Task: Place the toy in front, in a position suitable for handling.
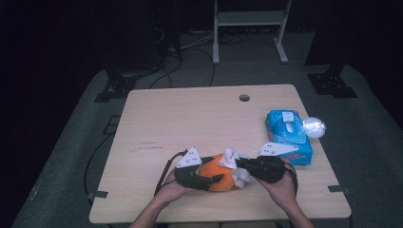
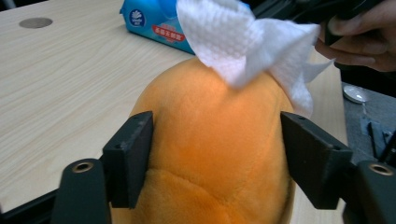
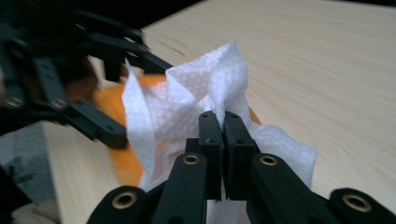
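Observation:
An orange plush toy (image 1: 214,183) (image 2: 215,140) lies near the table's front edge. My left gripper (image 1: 219,178) (image 2: 217,154) comes at it from the left, and both pads press into its sides. A crumpled white tissue (image 1: 231,156) (image 2: 243,42) (image 3: 182,102) rests on top of the toy. My right gripper (image 1: 239,165) (image 3: 223,123) reaches in from the right and is shut on that tissue. In the right gripper view the toy (image 3: 105,105) shows orange behind the tissue, with the left gripper's black linkage (image 3: 70,93) beside it.
A blue tissue pack (image 1: 290,135) (image 2: 154,21) lies at the table's right edge, with a shiny clear ball (image 1: 313,127) beside it. A cable hole (image 1: 244,98) sits at the back of the wooden table (image 1: 180,123). A white shelf frame (image 1: 249,28) stands beyond.

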Demonstrator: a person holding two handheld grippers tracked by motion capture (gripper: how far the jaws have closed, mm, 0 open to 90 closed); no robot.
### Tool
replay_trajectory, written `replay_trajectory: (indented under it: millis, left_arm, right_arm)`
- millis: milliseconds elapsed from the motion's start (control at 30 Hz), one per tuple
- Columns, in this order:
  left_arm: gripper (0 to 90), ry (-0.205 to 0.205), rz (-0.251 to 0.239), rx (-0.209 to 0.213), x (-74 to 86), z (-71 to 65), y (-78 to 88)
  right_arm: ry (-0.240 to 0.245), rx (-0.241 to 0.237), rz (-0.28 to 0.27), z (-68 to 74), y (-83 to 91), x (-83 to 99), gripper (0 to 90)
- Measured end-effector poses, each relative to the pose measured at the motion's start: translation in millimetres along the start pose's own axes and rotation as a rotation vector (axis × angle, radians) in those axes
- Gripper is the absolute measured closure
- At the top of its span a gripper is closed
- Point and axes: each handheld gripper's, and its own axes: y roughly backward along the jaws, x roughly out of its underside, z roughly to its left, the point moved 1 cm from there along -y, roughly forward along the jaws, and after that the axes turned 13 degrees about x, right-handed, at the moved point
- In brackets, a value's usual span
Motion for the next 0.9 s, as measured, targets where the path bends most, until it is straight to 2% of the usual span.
replay_trajectory:
  millis: [67, 133, 233, 367, 400, 433, 500, 533, 600, 700, 733, 767, 867, 900]
  left_arm:
    - [17.8, 0.011, 0.002, 0.009, -3.6, 2.1, 2.9]
    - [11.1, 0.023, -0.007, 0.019, -7.6, 4.2, 5.9]
    - [9.0, 0.027, -0.009, 0.035, -10.6, 8.2, 9.2]
    - [8.5, 0.059, 0.049, 0.092, -4.9, 11.6, -0.2]
    - [8.8, 0.034, 0.080, 0.095, -1.1, 10.4, -5.0]
    - [12.6, 0.008, 0.097, 0.077, 0.8, 8.3, -7.1]
    - [26.5, 0.014, 0.098, 0.064, -0.7, 7.5, -6.4]
    - [32.1, -0.002, 0.095, 0.047, -2.2, 6.9, -5.6]
    - [36.9, -0.026, 0.068, 0.012, -4.2, 5.4, -4.7]
    - [39.1, -0.098, 0.015, -0.060, -8.7, 1.8, -2.6]
    - [39.1, -0.134, -0.004, -0.095, -10.1, 0.4, -2.0]
    - [38.6, -0.146, -0.014, -0.109, -10.2, 0.4, -2.3]
    - [33.7, -0.129, 0.017, -0.098, -5.1, 3.1, -8.0]
    - [30.1, -0.095, 0.044, -0.061, -1.7, 4.7, -12.1]
  right_arm:
    - [0.028, -0.014, 0.015, 4.4, -3.4, -1.2, 86.8]
    - [0.030, -0.043, 0.039, 4.1, -7.7, 2.3, 86.9]
    - [0.027, -0.095, 0.063, 4.1, -10.1, 7.3, 87.1]
    - [0.037, -0.119, 0.070, 6.4, -10.9, 7.4, 87.0]
    - [0.039, -0.115, 0.067, 6.0, -10.9, 7.0, 87.0]
    - [0.036, -0.096, 0.063, 4.7, -10.2, 6.2, 87.0]
    - [0.019, -0.079, 0.055, 0.2, -9.4, 5.3, 87.0]
    - [0.003, -0.075, 0.046, -2.1, -8.8, 4.8, 87.0]
    - [-0.013, -0.061, 0.033, -4.3, -7.3, 2.2, 87.0]
    - [-0.012, -0.015, -0.011, -4.3, -4.7, -5.0, 87.0]
    - [-0.016, -0.008, -0.021, -4.5, -4.1, -6.5, 87.1]
    - [-0.026, -0.002, -0.038, -5.1, -3.2, -8.5, 87.0]
    - [-0.034, -0.001, -0.047, -5.7, -6.3, -8.9, 87.0]
    - [-0.035, -0.004, -0.038, -5.1, -7.7, -8.0, 87.0]
